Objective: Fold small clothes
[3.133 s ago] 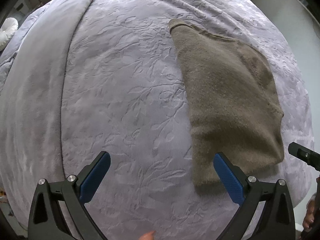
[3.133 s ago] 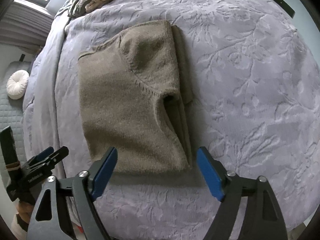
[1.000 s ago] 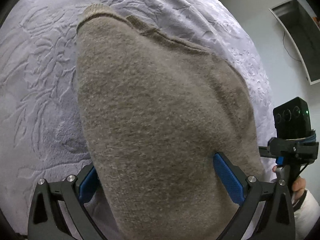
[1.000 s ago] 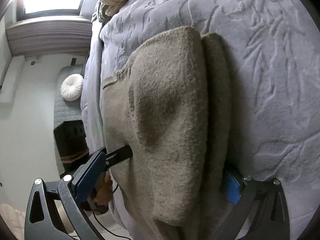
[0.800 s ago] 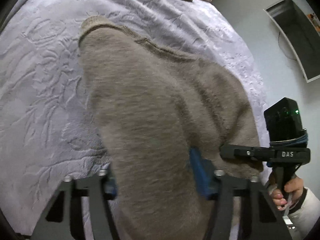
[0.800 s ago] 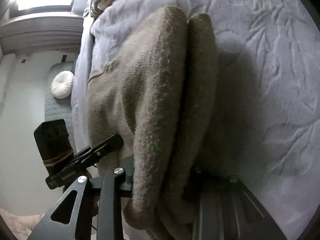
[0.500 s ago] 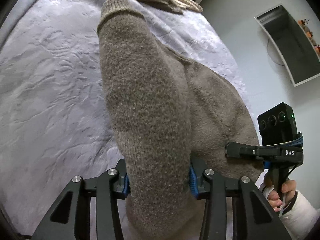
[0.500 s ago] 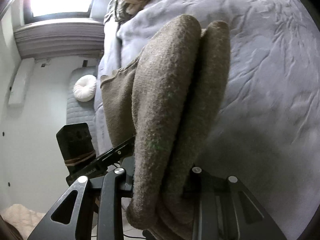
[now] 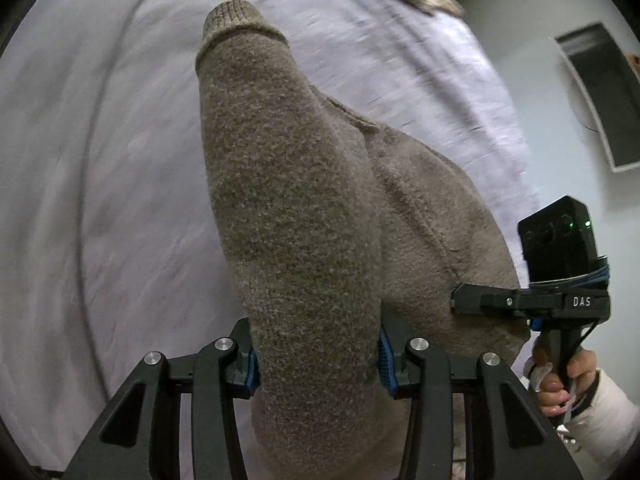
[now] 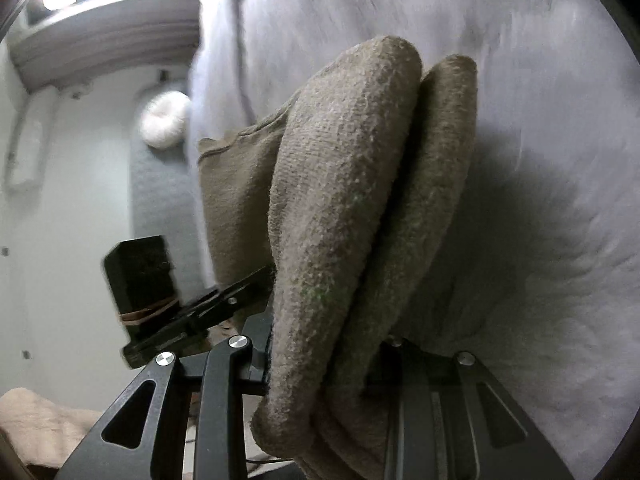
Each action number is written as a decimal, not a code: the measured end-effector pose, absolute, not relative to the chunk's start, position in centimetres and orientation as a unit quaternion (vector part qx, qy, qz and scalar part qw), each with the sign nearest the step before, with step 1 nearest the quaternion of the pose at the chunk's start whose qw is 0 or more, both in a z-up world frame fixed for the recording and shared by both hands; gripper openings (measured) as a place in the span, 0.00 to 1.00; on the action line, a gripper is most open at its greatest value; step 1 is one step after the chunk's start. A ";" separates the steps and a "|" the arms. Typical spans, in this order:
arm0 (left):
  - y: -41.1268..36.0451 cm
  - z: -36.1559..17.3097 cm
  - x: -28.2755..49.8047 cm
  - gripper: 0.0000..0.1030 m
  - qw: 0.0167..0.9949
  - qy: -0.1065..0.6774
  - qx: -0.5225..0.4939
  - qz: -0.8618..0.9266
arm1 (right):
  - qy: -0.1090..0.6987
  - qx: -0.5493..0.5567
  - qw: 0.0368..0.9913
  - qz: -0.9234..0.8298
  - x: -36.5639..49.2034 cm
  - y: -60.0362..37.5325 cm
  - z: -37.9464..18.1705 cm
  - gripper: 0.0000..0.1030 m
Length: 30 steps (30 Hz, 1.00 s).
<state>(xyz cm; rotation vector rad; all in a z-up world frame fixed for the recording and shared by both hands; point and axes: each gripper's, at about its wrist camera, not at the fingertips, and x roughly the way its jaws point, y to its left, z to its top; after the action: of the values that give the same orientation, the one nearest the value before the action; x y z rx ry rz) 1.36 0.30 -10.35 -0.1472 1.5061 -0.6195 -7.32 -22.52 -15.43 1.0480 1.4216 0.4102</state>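
The brown sweater [image 9: 296, 216] runs lengthwise away from both grippers toward the bed's [image 9: 100, 160] far side, its near hem clamped by left gripper [image 9: 316, 354] and right gripper [image 10: 326, 364] alike.

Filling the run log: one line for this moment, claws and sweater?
left claw: shut on sweater | right claw: jaws opening slightly, pads still pressing sweater | sweater: bunched over bedspread

Taupe-brown knit sweater [image 9: 296, 208]; pale lilac bedspread [image 9: 100, 160]; black gripper [image 9: 316, 354] with blue pads [image 9: 385, 354].
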 end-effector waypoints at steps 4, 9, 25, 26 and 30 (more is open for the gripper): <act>2.8 -11.4 -0.2 0.45 0.696 0.671 -0.071 -0.248 | 0.637 0.397 0.650 0.120 -7.0 -23.3 -13.9 0.63; 5.6 -8.7 0.6 0.45 0.735 0.634 -0.069 -0.231 | 0.611 0.355 0.706 0.046 -7.0 -26.2 -10.1 0.63; 4.2 -11.4 2.3 0.45 0.761 0.614 -0.021 -0.210 | 0.653 0.240 0.718 0.029 -6.5 -23.0 -12.6 0.09; 4.0 -11.9 2.2 0.45 0.760 0.614 -0.018 -0.211 | 0.652 0.245 0.717 0.026 -6.6 -23.1 -13.0 0.09; 3.9 -11.3 1.9 0.47 0.760 0.618 -0.009 -0.202 | 0.651 0.248 0.717 0.009 -7.6 -23.6 -12.0 0.09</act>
<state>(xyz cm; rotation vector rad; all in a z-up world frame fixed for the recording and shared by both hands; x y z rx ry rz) 1.95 3.91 -11.30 -0.0202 1.3447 -0.4399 -7.57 -23.62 -12.04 0.5489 1.4409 0.0208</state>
